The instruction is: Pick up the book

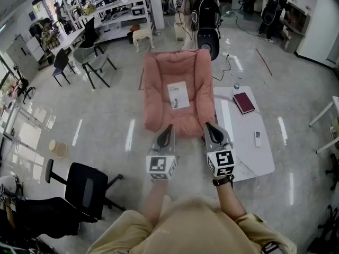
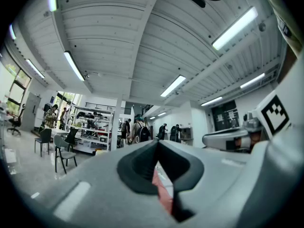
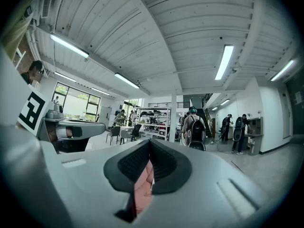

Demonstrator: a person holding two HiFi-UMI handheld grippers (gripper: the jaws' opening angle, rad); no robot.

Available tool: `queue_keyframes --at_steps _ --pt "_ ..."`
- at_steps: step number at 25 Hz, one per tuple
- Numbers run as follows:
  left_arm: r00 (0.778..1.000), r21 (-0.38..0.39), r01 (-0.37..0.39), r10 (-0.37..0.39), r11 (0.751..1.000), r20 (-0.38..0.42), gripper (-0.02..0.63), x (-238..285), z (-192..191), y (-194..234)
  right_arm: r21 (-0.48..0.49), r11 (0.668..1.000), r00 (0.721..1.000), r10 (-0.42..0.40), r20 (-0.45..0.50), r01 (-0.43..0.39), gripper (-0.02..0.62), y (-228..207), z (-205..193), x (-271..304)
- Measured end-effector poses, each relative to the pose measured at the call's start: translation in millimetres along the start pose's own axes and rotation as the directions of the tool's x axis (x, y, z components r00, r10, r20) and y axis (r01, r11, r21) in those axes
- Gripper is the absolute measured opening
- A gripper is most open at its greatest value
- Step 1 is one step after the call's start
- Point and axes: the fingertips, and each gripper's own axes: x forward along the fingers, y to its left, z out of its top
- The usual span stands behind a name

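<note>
Both grippers hang level by the near edge of the pink armchair (image 1: 159,89), and the left gripper (image 1: 167,130) and right gripper (image 1: 211,128) each have their fingers pressed together on nothing. The dark red book (image 1: 243,102) lies flat on the white counter (image 1: 254,163), to the right and farther off; a white booklet (image 1: 178,95) rests on the seat. It would be best to part the right fingers before reaching, then come in low at the book's edge.
</note>
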Motion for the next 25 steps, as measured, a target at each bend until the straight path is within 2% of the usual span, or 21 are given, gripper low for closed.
queue_keyframes --at_steps 3,5,8,11,17,20,25 --pt "0.999 -0.007 -0.023 0.022 1.000 -0.023 -0.002 8 -11 -12 0.045 0.997 0.997 -0.067 -0.043 0.069 0.008 -27 -14 -7" --pt "0.998 -0.017 -0.042 0.041 0.999 -0.045 -0.002 13 -20 -22 0.090 0.993 0.995 -0.074 -0.060 0.079 0.008 -43 -23 -11" --pt "0.996 -0.025 -0.063 0.061 0.998 -0.060 -0.002 15 -28 -41 0.122 0.992 0.998 -0.029 -0.047 0.035 0.005 -55 -29 -21" --pt "0.997 -0.031 -0.068 0.067 0.997 -0.041 -0.003 7 -30 -60 0.117 0.993 0.999 -0.020 -0.029 0.023 -0.005 -61 -32 -29" --pt "0.992 -0.007 -0.081 0.080 0.997 -0.093 -0.003 11 -55 -62 0.102 0.994 0.997 0.033 -0.073 -0.025 -0.005 -53 -54 -17" --pt "0.994 -0.021 -0.054 0.052 0.998 -0.096 -0.003 22 -61 -65 0.110 0.994 0.994 0.036 -0.098 -0.025 -0.005 -55 -67 -11" --pt "0.997 -0.099 0.039 -0.046 0.994 -0.069 -0.002 61 -76 -67 0.136 0.991 0.991 0.031 -0.128 -0.013 -0.005 -71 -87 14"
